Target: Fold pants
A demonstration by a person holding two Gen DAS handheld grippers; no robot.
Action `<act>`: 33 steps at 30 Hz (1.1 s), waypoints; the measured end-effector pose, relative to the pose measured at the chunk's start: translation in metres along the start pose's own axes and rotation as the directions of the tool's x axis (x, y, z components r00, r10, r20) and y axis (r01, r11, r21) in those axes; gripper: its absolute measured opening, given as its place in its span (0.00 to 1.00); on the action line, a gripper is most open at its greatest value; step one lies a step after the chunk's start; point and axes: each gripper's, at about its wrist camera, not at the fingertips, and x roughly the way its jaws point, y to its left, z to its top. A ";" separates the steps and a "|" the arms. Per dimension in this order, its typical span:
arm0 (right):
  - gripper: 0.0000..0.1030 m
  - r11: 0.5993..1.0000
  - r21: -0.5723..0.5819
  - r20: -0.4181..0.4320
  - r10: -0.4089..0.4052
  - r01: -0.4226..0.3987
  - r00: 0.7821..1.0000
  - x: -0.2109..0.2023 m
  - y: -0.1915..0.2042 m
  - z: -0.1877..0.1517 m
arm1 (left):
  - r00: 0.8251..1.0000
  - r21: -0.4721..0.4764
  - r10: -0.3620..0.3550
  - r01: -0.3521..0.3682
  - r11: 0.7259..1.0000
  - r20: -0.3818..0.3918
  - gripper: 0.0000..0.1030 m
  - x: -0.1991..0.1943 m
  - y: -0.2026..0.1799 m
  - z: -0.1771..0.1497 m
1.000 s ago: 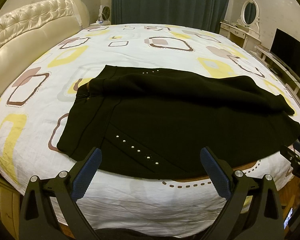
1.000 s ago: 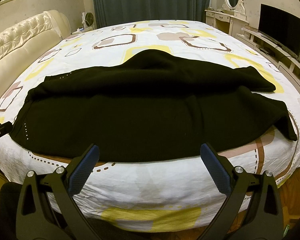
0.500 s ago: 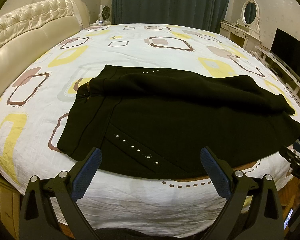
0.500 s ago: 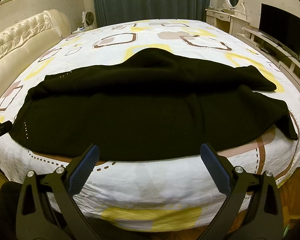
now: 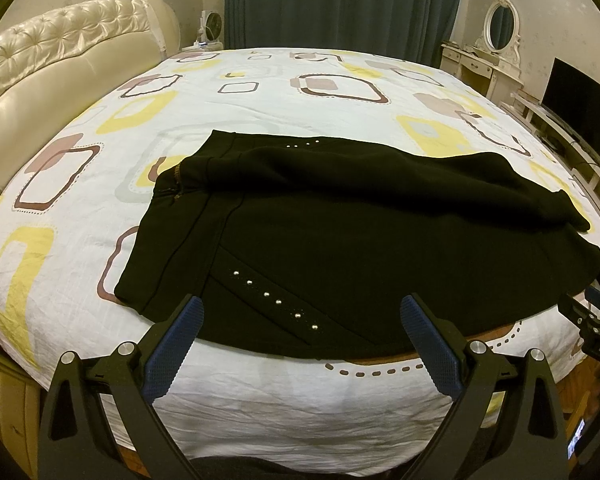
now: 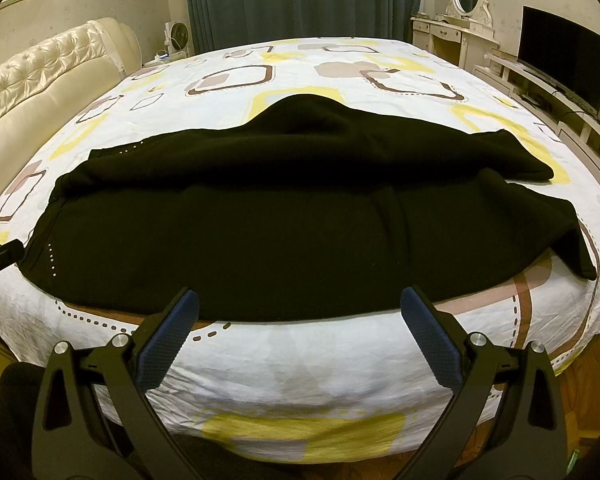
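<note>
Black pants [image 5: 364,240] were laid across the near part of the bed [image 5: 260,92], waistband at left, legs at right, one leg partly doubled over the other. The left hand-held gripper [image 5: 300,344] and right hand-held gripper [image 6: 300,336] were held spread and empty, short of the near hem. The thick, limp knit was judged moderately heavy and best pinched at waistband and cuffs.
</note>
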 end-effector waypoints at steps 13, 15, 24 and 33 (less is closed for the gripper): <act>0.98 1.000 0.001 -0.002 0.002 -0.002 1.000 0.002 0.001 -0.004 | 1.000 -0.002 0.001 -0.001 1.000 0.000 0.95 0.000 0.003 -0.001; 0.98 1.000 0.001 -0.003 0.002 -0.002 1.000 0.001 0.000 -0.002 | 1.000 -0.003 -0.001 0.001 1.000 -0.001 0.95 0.000 0.003 -0.001; 0.98 1.000 0.000 -0.006 0.004 -0.004 1.000 0.003 0.001 -0.003 | 1.000 -0.003 -0.002 0.002 1.000 0.000 0.95 0.000 0.003 -0.001; 0.98 1.000 0.004 -0.021 0.017 -0.017 1.000 0.005 0.001 -0.005 | 1.000 0.006 0.004 -0.004 1.000 0.006 0.95 0.002 0.004 -0.003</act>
